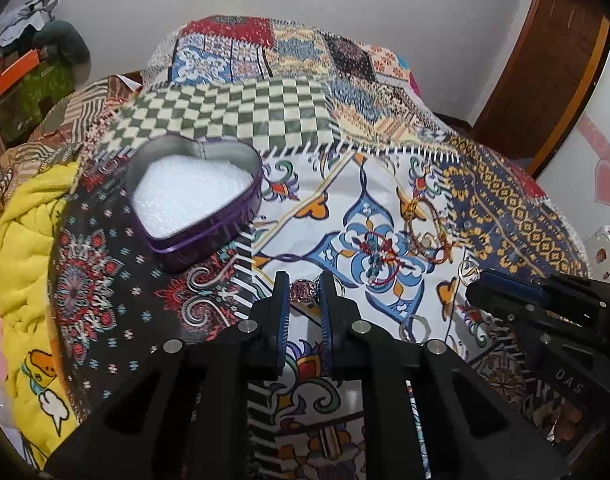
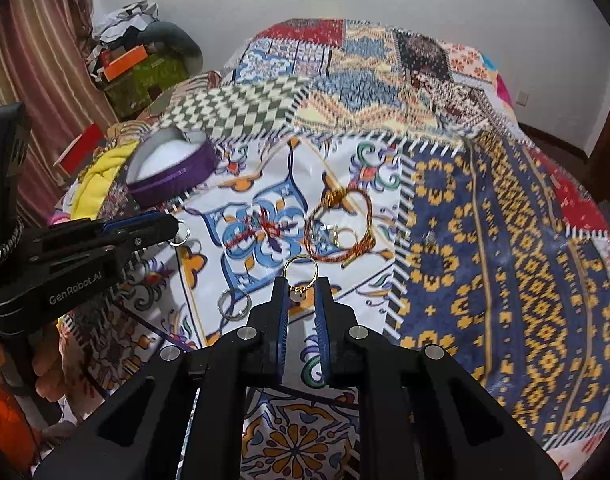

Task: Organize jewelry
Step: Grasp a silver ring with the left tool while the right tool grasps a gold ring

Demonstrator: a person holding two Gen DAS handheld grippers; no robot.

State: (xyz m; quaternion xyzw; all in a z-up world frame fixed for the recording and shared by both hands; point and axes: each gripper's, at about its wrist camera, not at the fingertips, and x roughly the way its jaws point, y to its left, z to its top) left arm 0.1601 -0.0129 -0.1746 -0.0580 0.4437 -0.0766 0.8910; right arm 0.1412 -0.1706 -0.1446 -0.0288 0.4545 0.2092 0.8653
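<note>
1. The left gripper [image 1: 303, 294] pinches a pink-stone ring [image 1: 303, 290] between its fingertips.
2. The right gripper [image 2: 301, 294] is clamped on a gold ring [image 2: 301, 266] with a small charm.
3. The purple heart-shaped tin [image 1: 193, 196] stands open at 10 o'clock, white padding inside.
4. Red string bracelets [image 2: 337, 228] and silver rings [image 2: 235, 305] lie on the patchwork cloth [image 2: 485, 240] at 12 o'clock.
</note>
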